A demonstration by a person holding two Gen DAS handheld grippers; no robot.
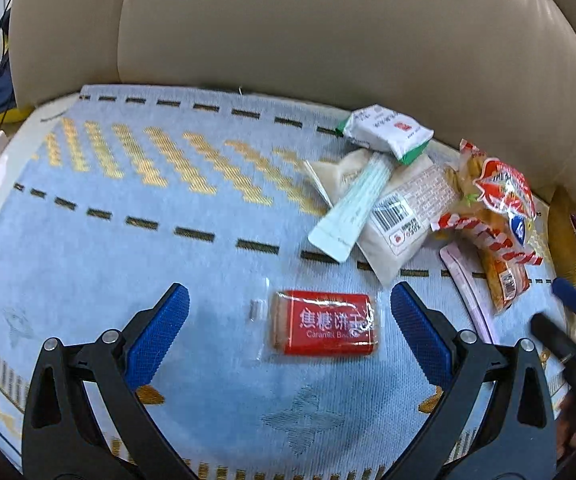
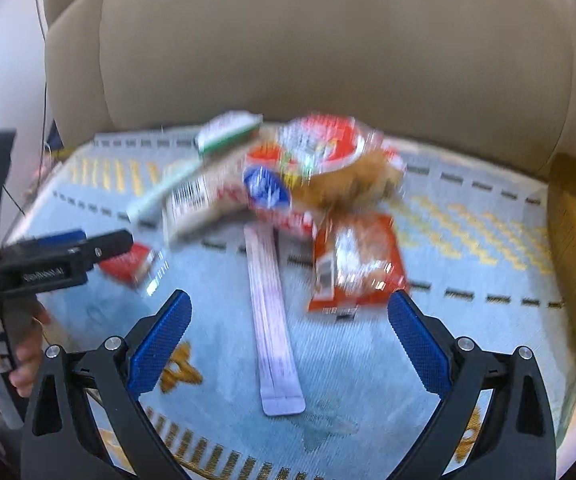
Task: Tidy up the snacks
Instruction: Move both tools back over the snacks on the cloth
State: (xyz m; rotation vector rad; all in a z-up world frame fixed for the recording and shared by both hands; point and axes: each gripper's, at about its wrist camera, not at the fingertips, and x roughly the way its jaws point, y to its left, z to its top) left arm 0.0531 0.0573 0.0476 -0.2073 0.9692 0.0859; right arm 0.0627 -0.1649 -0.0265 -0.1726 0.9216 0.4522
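Snacks [image 1: 404,200] sit heaped on the mat [image 1: 127,240] by the sofa back, one red biscuit pack [image 1: 325,323] apart between your left gripper [image 1: 290,334] pads — both grippers wide open, empty — so likely pickup step: lower, then close squarely.

A red biscuit packet [image 1: 325,323], lying on the blue woven mat [image 1: 127,264], is showing white Chinese characters "焦糖饼干" with a partly glare-covered English line beneath, starting "Caramel Bis". A beige packet [image 1: 402,216] toward the mat's far right corner is bearing a barcode; its small print is proving too blurred to read.
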